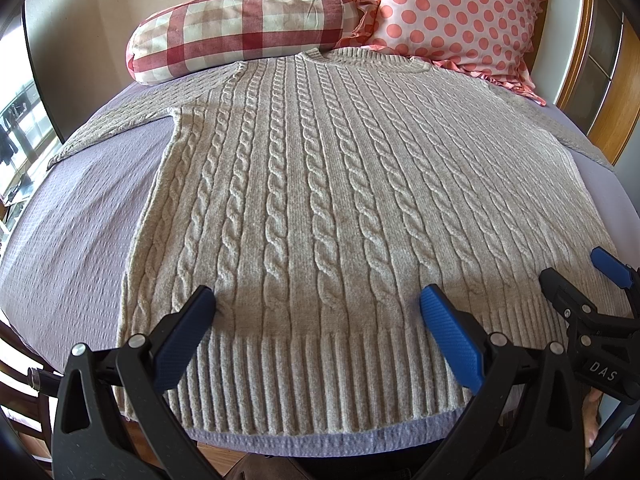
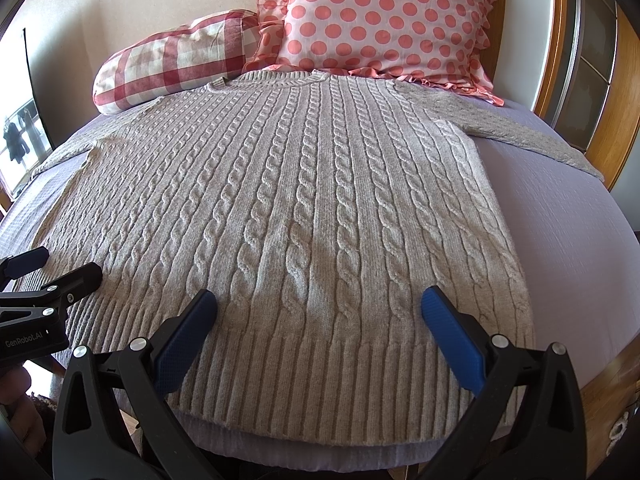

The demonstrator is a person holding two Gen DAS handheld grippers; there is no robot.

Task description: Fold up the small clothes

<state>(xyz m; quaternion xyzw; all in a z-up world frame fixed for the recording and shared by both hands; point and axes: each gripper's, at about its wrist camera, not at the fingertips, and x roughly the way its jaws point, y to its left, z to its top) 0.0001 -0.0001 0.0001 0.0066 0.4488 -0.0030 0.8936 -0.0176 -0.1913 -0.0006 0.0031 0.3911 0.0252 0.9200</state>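
From the left wrist, the left gripper hangs over the ribbed hem of a grey cable-knit sweater, its blue-padded jaws spread wide and holding nothing, the tips above the knit just beyond the ribbing. The sweater lies flat and face up on a lavender bedspread, stretching away ahead of the jaws to its neckline, with one sleeve running out to the left beyond the left jaw and the hem edge showing below between the two jaws. Past the neckline, a red-and-white checked bolster lies ahead to the left and a pink polka-dot pillow ahead to the right. Off to the right of the right jaw, the right gripper enters the frame over the hem corner, also spread apart. From the right wrist, the right gripper is released too, jaws wide over the same sweater near its hem. The other sleeve trails ahead and right. The left gripper shows at the far left, apart, over the ribbing.
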